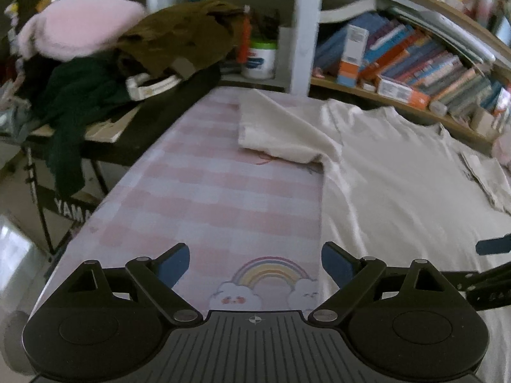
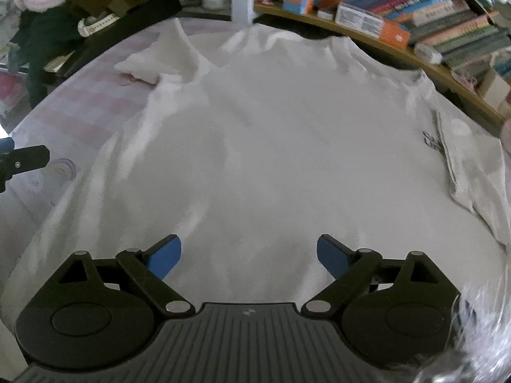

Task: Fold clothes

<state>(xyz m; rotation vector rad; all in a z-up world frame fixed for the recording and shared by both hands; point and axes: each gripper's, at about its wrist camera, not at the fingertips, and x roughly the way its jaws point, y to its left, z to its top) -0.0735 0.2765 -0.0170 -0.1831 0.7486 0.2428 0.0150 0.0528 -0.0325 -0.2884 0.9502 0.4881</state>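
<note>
A cream T-shirt [image 2: 271, 134] lies spread flat on the pink checked sheet [image 1: 204, 191]; it also shows in the left wrist view [image 1: 399, 166]. Its left sleeve [image 1: 281, 127] lies out to the side, and its right sleeve [image 2: 472, 172] is folded in over the body. My left gripper [image 1: 255, 265] is open and empty above the bare sheet, just left of the shirt's side edge. My right gripper [image 2: 249, 255] is open and empty above the shirt's lower body. The left gripper's tip shows at the left edge of the right wrist view [image 2: 22, 159].
A bookshelf [image 1: 415, 63] full of books runs behind the bed. A pile of pink, brown and dark green clothes [image 1: 105, 48] lies on a keyboard stand [image 1: 73, 210] to the left. A white tub [image 1: 259, 60] stands by a white post [image 1: 303, 32].
</note>
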